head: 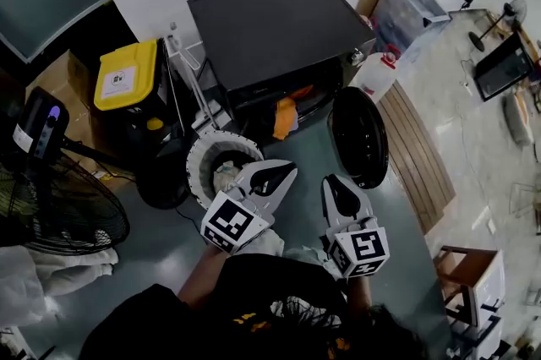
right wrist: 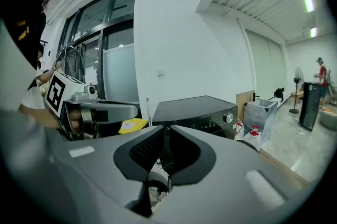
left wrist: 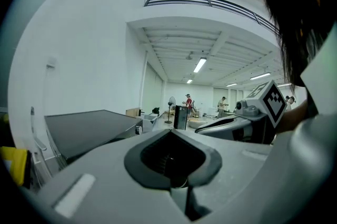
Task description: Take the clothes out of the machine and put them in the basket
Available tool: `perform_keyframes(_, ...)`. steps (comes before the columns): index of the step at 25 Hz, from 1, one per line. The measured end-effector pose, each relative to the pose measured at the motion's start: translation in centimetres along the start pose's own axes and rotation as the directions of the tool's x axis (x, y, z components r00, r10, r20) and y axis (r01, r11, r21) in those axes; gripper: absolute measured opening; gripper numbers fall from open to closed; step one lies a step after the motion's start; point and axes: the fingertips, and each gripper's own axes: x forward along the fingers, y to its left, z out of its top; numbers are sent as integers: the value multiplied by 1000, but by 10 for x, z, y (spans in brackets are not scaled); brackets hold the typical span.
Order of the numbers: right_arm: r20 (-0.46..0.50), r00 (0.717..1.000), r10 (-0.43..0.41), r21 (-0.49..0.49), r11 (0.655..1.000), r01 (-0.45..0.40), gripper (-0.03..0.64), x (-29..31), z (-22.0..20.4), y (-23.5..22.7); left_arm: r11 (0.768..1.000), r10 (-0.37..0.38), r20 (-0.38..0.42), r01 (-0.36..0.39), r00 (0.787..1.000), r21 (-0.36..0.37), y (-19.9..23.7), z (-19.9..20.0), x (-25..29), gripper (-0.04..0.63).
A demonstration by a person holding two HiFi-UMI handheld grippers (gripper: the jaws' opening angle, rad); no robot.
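left gripper [head: 286, 171], right gripper [head: 332, 182]: pressed together, empty
risk: orange cloth [head: 286, 117] at machine [head: 279, 24] mouth could be dropped if pinched thinly

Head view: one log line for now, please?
left gripper shut, empty | right gripper shut, empty | orange cloth hanging from machine | basket part-filled

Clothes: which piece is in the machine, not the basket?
The orange cloth, hanging from the open mouth of the machine. The pale cloth already lies in the basket.
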Motion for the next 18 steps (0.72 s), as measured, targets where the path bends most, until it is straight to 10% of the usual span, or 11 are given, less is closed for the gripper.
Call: perform_keyframes(18,-90,995,50,-84,995,-57,104,58,-14,-62,983,169,-29,-170,985,-68,41,-20,25,0)
